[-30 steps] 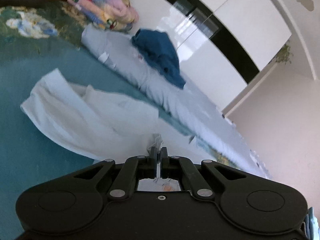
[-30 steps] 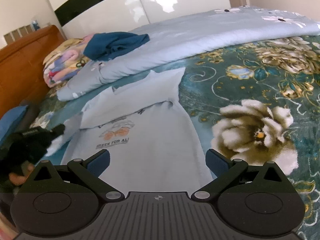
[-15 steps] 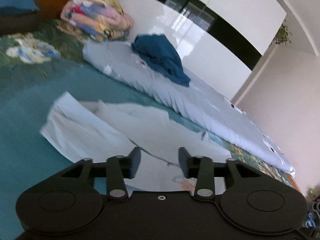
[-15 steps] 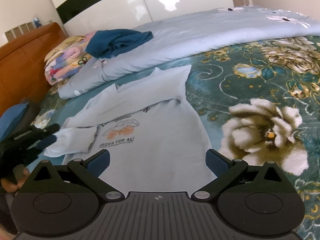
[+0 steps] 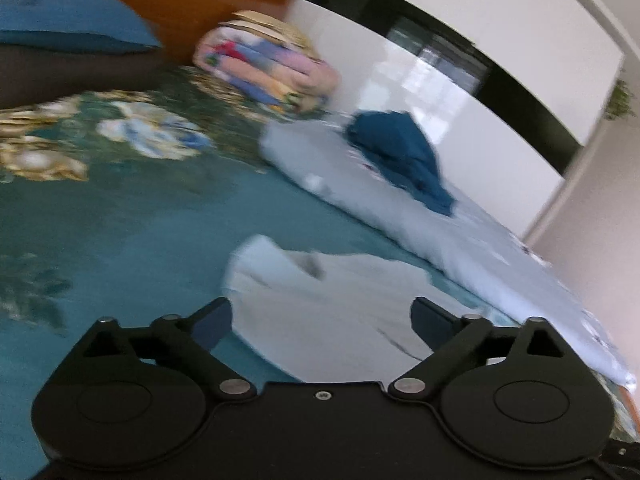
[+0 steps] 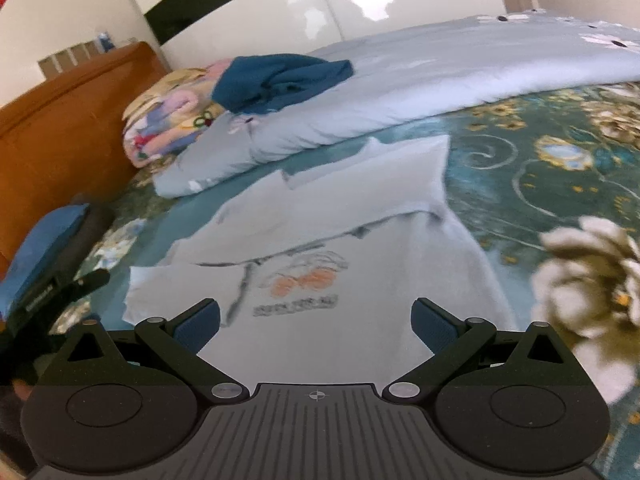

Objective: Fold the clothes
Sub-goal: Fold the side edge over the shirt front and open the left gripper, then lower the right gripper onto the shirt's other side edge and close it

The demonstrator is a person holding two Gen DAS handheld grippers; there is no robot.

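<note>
A white T-shirt [image 6: 340,248] with an orange print lies on the teal floral bedspread [image 6: 560,168], one sleeve folded in over its chest. In the left wrist view the same T-shirt [image 5: 320,304] is blurred, below and ahead of my left gripper [image 5: 322,318]. Its jaws are opening wide with nothing pinched between them. My right gripper [image 6: 316,320] is open above the shirt's lower half, holding nothing. The other gripper's dark body [image 6: 52,300] shows at the left edge of the right wrist view.
A rolled light-blue duvet [image 6: 400,92] runs along the far side with a dark blue garment [image 6: 280,80] heaped on it. A folded multicoloured blanket [image 6: 168,128] lies by the orange headboard [image 6: 60,132]. A blue pillow [image 5: 68,24] sits near the headboard. White wardrobes stand behind.
My left gripper went from shut on the shirt's sleeve to wide open, leaving the sleeve folded on the shirt, and drew back leftward. The right gripper shifted slightly over the shirt, still open.
</note>
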